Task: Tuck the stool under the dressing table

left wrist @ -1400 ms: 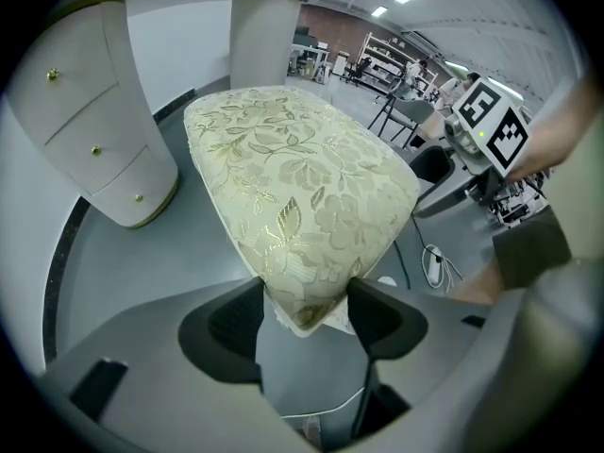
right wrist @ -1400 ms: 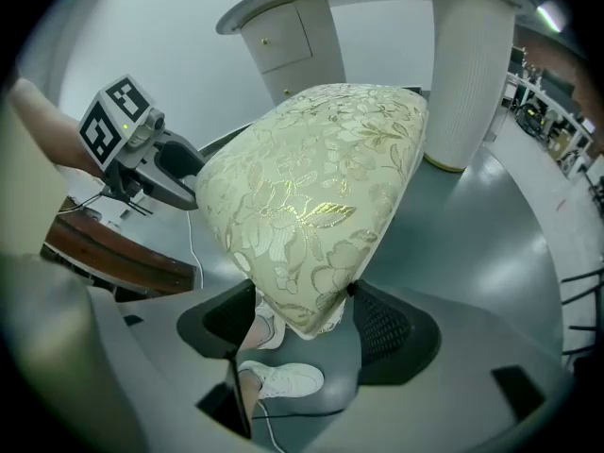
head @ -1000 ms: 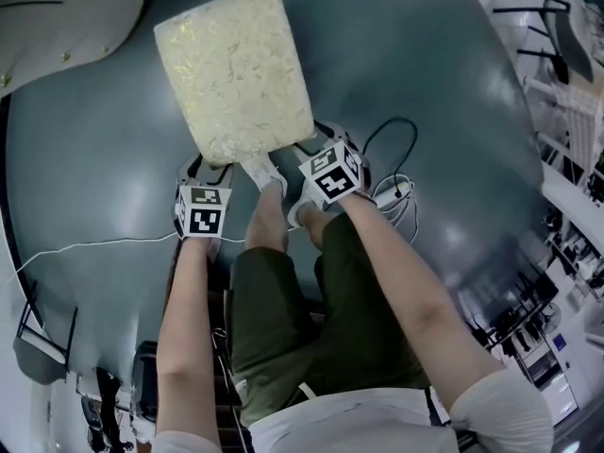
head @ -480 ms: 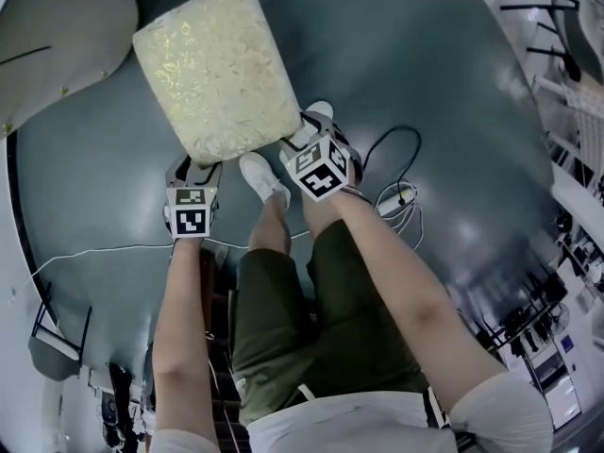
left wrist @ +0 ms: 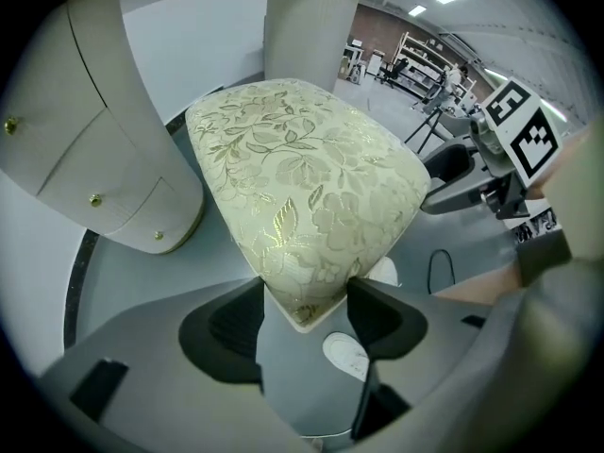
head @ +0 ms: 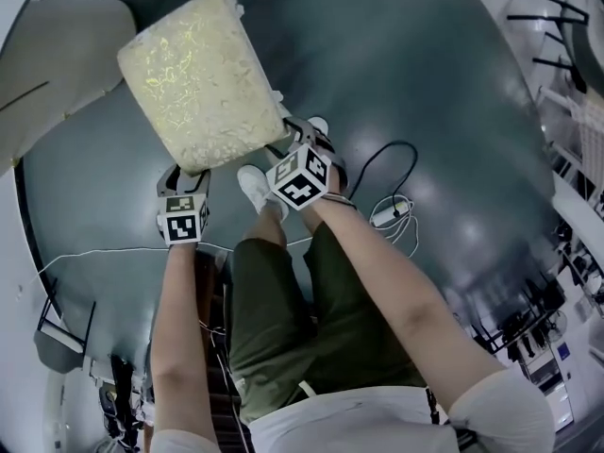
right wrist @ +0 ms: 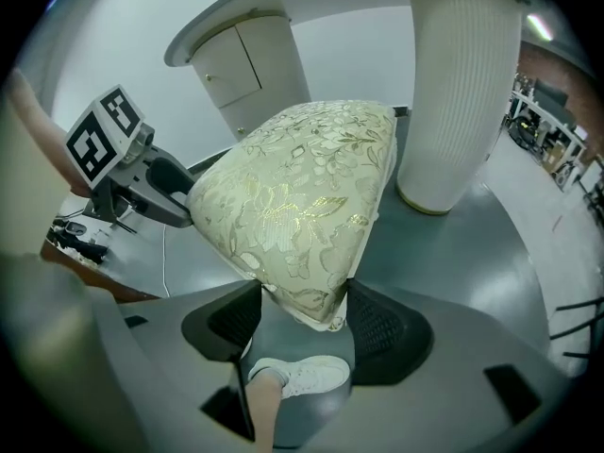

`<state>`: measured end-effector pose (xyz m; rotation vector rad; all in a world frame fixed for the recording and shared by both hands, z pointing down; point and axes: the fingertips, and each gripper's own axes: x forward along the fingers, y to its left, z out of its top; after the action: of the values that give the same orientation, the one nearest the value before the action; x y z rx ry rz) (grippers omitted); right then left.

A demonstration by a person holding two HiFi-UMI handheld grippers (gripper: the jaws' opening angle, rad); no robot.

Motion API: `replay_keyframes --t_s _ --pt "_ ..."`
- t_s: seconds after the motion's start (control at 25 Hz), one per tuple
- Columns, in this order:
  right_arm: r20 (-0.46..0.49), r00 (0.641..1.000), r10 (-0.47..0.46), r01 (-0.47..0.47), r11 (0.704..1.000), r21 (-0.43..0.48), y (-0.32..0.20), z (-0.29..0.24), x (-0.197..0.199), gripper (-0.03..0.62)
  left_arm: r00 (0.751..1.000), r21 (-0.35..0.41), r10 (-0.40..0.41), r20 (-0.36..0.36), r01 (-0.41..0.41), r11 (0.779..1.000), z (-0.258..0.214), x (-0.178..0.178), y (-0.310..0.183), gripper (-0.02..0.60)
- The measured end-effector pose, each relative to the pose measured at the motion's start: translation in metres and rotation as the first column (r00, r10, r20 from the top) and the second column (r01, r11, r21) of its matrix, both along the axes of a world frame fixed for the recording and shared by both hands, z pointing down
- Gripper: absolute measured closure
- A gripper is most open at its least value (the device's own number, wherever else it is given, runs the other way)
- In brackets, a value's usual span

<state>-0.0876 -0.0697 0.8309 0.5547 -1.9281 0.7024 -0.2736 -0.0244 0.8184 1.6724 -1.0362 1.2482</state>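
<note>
The stool (head: 193, 78) has a cream cushion with a gold flower pattern and hangs over the grey floor. My left gripper (head: 185, 179) is shut on its near left corner (left wrist: 300, 302). My right gripper (head: 288, 142) is shut on its near right corner (right wrist: 311, 300). In each gripper view the dark pads (left wrist: 231, 324) (right wrist: 377, 324) press the cushion edge from both sides. The cream dressing table (head: 52, 64) lies just beyond the stool at the upper left. Its rounded cabinet (left wrist: 104, 130) and fluted column (right wrist: 462, 83) stand on either side of the stool's far end.
The person's white shoes (head: 253, 187) are right below the stool's near edge. A black cable and a white power strip (head: 389, 213) lie on the floor to the right. A thin white cord (head: 85, 253) runs left. Racks and shelving (head: 576, 159) line the right edge.
The stool and both grippers have moved up and to the left in the head view, closer to the dressing table. Both grips stay the same.
</note>
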Motion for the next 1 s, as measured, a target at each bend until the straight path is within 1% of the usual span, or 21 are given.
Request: replay_keyframes --t_s 0.16,0.32,0.44,0.6,0.72,0.8,1.0 --pt "0.011 1.000 -0.006 0.006 1.000 0.020 -0.018 -0.007 -0.011 0.303 0.999 0.002 -0.033 0.033 0.033 0.999 -0.007 -0.011 -0.014 0.305" --pt "0.018 1.000 -0.019 0.018 0.999 0.029 -0.027 -0.007 -0.021 0.304 0.998 0.019 -0.043 0.043 0.042 0.999 -0.007 -0.019 -0.020 0.307" --pt "0.034 0.999 -0.018 0.017 0.999 0.035 -0.058 -0.005 -0.023 0.304 0.998 0.018 -0.040 0.045 0.039 0.999 -0.005 -0.021 -0.052 0.307" --pt "0.029 1.000 0.002 -0.003 0.999 0.036 -0.096 -0.003 -0.029 0.304 0.999 -0.001 -0.015 0.035 0.015 1.000 -0.003 -0.026 -0.090 0.307" --pt "0.018 1.000 0.017 -0.018 0.999 0.031 -0.111 -0.001 -0.032 0.306 1.000 -0.019 -0.007 0.024 0.007 1.000 -0.001 -0.029 -0.104 0.307" --pt "0.018 0.999 0.032 -0.032 0.999 0.033 -0.119 0.000 -0.034 0.307 1.000 -0.019 -0.005 0.020 0.006 1.000 -0.001 -0.030 -0.112 0.307" --pt "0.026 0.995 0.093 -0.094 0.995 0.036 -0.141 -0.001 -0.037 0.313 0.999 -0.022 -0.014 0.031 0.015 1.000 0.000 -0.034 -0.132 0.307"
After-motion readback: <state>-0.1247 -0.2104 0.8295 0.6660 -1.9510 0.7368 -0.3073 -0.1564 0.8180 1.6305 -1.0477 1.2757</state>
